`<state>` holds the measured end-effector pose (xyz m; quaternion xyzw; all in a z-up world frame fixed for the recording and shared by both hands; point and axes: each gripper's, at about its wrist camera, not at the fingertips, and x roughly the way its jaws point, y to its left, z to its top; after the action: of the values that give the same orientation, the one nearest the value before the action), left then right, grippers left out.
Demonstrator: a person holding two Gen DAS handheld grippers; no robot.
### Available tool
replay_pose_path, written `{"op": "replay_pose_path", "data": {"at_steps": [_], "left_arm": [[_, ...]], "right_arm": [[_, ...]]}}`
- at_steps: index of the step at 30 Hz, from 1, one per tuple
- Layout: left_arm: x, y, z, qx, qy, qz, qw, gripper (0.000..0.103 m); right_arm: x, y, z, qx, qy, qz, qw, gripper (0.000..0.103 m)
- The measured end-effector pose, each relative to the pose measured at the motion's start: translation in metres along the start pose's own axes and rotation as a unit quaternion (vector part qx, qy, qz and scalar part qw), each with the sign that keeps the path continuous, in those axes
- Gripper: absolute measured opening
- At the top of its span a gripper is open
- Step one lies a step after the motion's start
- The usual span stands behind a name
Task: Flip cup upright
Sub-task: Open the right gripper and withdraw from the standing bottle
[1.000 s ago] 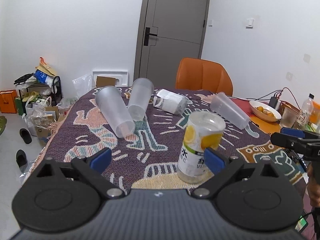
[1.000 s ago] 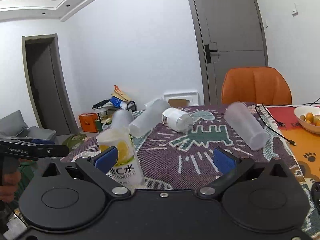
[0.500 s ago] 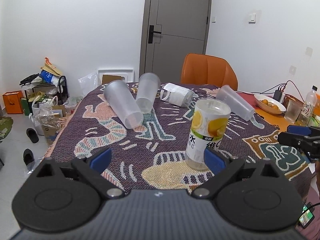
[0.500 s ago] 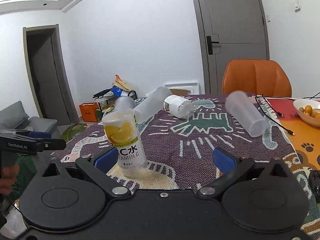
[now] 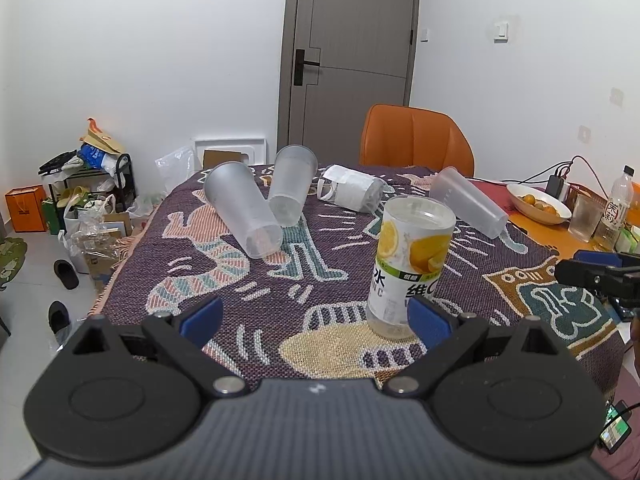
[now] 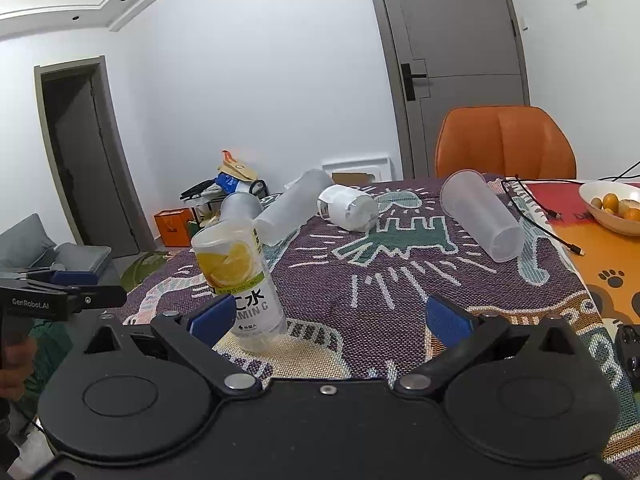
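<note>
While both grippers hang back at the near edge of the table, the lemon-label cup stands on the yellow patch of the patterned tablecloth, lower centre-right in the left wrist view and lower left in the right wrist view. It reads as upright now; a second ago it leaned visibly, half a second ago less so, and now only a slight lean remains (fisheye may account for part of it).

Left gripper: fingers spread wide, nothing between them. The right blue pad overlaps the cup's base in the picture, but I can't tell if it touches. Right gripper: also spread wide, holding nothing; its left pad sits in front of the cup's lower label, contact unclear.

Change over the last second: both views have backed away and risen a bit, so more tablecloth shows, and the cup has settled. My read is that this cup's flip is done and released.

Remaining work, judging by layout:
- two frosted cups lying side by side, upper left of centre in the left wrist view
- white-sleeved cup on its side, upper centre
- clear cup on its side, upper right in the right wrist view, near the black cable

If the task covers them all, the clear cup looks the easiest reach for the right gripper. Risk: thin, light plastic could roll or squash under a hard pinch.
</note>
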<state>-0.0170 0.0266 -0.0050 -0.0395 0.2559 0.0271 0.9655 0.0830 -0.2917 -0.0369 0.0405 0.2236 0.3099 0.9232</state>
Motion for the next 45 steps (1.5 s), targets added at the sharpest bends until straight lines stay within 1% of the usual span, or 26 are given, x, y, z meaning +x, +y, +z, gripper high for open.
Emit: {"op": "replay_pose_path", "data": {"at_steps": [10,22,45], "left_arm": [[0.0009,-0.001,0.0003,0.0,0.001,0.001,1.0,0.098],[0.0042,-0.0011,-0.0021,0.0,0.012,0.005,0.9999,0.098],[0.0037,-0.0023,-0.0016,0.001,0.011,0.006,0.9999,0.098]], "right_arm": [[-0.0005,0.0013,0.0007,-0.004,0.0,0.0,1.0,0.103],[0.0011,0.001,0.0005,-0.004,0.004,-0.005,1.0,0.103],[0.0028,0.0007,-0.0007,-0.005,0.006,-0.007,1.0,0.103]]}}
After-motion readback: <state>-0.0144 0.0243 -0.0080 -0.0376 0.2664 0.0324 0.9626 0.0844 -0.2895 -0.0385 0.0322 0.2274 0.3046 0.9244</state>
